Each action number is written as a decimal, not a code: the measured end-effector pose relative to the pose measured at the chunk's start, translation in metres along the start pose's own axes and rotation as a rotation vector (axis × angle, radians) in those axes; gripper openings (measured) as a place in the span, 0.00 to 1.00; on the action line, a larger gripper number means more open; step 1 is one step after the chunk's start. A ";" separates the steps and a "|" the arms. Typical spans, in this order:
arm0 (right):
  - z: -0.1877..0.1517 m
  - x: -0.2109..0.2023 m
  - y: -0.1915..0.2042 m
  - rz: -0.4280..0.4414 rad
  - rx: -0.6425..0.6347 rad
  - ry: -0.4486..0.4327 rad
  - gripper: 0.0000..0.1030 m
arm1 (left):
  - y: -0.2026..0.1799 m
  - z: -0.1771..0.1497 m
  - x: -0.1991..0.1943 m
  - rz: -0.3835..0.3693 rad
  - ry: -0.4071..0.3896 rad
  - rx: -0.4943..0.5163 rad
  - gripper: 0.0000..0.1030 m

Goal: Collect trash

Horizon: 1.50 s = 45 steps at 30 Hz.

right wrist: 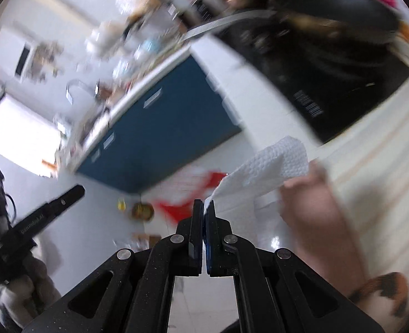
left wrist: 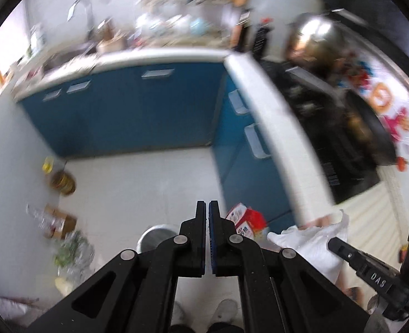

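My right gripper (right wrist: 204, 204) is shut on a white paper towel (right wrist: 271, 163), pinching its corner so the sheet hangs out to the upper right, above the kitchen floor. The same towel (left wrist: 312, 244) shows in the left wrist view, held by the right gripper's finger (left wrist: 343, 249) at the lower right. My left gripper (left wrist: 207, 206) is shut with nothing between its pads, high above the floor. A round metal bin (left wrist: 154, 236) stands on the floor just left of its fingers. Both views are motion-blurred.
Blue cabinets (left wrist: 137, 111) with a white counter edge (left wrist: 273, 116) bound the floor. A black stove with a pan (left wrist: 343, 127) sits on the counter. Red-and-white packaging (left wrist: 246, 219), bottles and a box (left wrist: 57, 222) lie on the floor. A calico cat (right wrist: 381, 288) is at the lower right.
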State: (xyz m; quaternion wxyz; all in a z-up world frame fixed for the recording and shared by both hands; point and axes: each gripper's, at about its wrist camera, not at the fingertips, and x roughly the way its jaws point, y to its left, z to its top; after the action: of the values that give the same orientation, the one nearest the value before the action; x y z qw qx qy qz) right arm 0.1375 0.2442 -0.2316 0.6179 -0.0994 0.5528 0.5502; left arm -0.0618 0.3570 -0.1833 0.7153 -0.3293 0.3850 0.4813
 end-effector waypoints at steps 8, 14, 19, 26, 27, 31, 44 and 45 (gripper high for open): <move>-0.092 0.244 0.001 0.054 0.041 0.300 0.01 | 0.133 -0.105 0.203 0.155 0.264 -0.150 0.01; -0.180 0.453 -0.029 0.080 0.056 0.444 0.01 | 0.211 -0.209 0.386 0.275 0.423 -0.186 0.07; -0.216 0.576 -0.045 0.061 -0.022 0.488 0.01 | 0.246 -0.258 0.476 0.324 0.416 -0.196 0.50; -0.247 0.668 -0.057 -0.069 -0.170 0.560 0.06 | 0.259 -0.283 0.522 0.319 0.405 -0.193 0.98; -0.250 0.671 -0.059 -0.118 -0.215 0.555 0.18 | 0.257 -0.283 0.525 0.322 0.406 -0.182 0.98; -0.250 0.657 -0.062 -0.218 -0.287 0.497 0.67 | 0.247 -0.282 0.518 0.316 0.407 -0.153 0.98; -0.208 0.514 -0.040 -0.425 -0.390 0.320 1.00 | 0.207 -0.229 0.401 0.248 0.322 -0.138 0.98; -0.207 0.501 -0.034 -0.423 -0.393 0.311 1.00 | 0.203 -0.222 0.381 0.242 0.313 -0.139 0.98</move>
State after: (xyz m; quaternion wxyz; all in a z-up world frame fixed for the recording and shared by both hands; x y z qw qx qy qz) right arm -0.0634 0.3660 -0.7216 0.5957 -0.4121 0.4909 0.4842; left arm -0.2130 0.4011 -0.6425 0.5594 -0.4000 0.4939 0.5320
